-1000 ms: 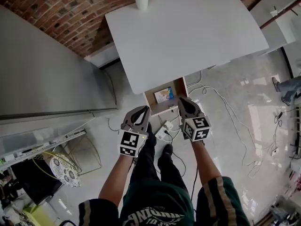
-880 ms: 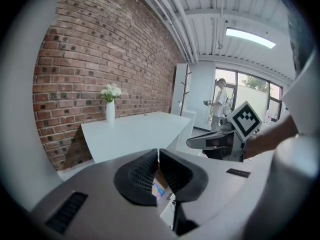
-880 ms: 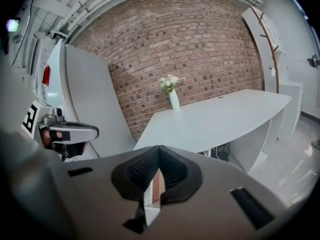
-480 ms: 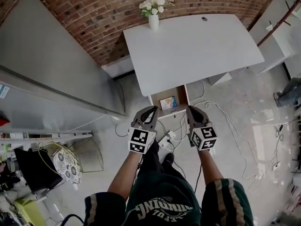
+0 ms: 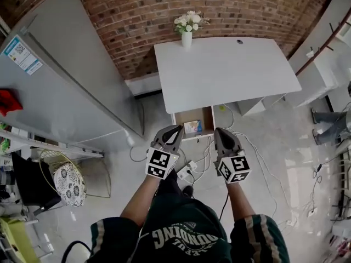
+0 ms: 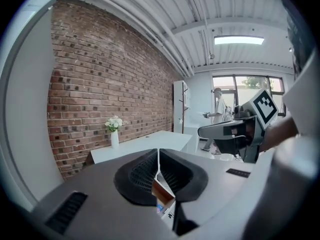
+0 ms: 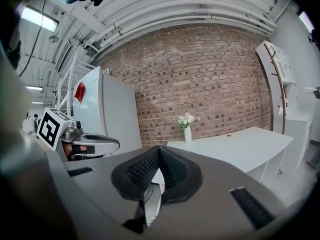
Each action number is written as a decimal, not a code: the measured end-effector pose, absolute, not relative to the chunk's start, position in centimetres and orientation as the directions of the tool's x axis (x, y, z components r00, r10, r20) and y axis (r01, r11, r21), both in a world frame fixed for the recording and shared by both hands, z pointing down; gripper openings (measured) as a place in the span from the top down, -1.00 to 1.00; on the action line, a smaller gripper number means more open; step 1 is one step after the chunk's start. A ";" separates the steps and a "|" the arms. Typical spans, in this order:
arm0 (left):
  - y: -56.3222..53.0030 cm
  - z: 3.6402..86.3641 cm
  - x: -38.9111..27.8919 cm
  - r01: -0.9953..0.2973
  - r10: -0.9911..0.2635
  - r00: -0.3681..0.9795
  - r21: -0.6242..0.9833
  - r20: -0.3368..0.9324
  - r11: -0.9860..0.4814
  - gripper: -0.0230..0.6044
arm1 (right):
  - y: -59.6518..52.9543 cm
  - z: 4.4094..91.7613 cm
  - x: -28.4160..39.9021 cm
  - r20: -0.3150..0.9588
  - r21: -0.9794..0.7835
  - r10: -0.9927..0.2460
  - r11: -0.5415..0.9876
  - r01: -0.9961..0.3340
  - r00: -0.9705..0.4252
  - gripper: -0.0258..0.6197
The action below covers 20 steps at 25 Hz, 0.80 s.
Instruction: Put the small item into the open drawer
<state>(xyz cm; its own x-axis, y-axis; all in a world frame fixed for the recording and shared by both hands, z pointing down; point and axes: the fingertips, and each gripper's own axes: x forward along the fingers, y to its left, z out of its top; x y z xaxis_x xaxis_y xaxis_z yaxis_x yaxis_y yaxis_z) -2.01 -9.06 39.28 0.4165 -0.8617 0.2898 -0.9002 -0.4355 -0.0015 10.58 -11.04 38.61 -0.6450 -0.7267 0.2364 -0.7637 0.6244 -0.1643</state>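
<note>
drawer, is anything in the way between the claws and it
Nothing visible is. In the head view the open drawer juts out from under the desk, and the left claw and right claw hover just in front of it, both shut and empty. A small colourful item already lies inside.

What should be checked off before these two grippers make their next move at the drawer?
1. Drawer open: ok, the drawer stands pulled out under the desk.
2. Item inside: ok, a colourful small item lies in it.
3. Left gripper empty: ok, jaws together, nothing between.
4. Right gripper empty: ok, jaws together, nothing between.
5. Footing: not ok, a power strip lies near the person's feet.
</note>
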 end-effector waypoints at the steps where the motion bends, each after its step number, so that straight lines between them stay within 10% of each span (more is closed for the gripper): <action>1: -8.8 39.1 -2.1 -0.902 -0.866 0.414 -0.001 0.282 -0.431 0.85 | -10.8 38.3 10.4 0.231 -0.158 -0.726 0.629 -0.761 -0.648 0.84; 20: -7.0 37.6 -3.0 -0.909 -0.879 0.398 -0.016 0.262 -0.416 0.85 | -8.3 38.0 10.3 0.242 -0.169 -0.717 0.632 -0.756 -0.653 0.85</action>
<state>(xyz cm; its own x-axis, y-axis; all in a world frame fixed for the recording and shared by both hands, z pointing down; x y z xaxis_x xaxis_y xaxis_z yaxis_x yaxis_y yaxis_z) -2.96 -6.97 37.61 0.3978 -0.8794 0.2617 -0.9092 -0.4161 -0.0165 10.27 -8.34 38.00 -0.6534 -0.7173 0.2418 -0.7563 0.6320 -0.1688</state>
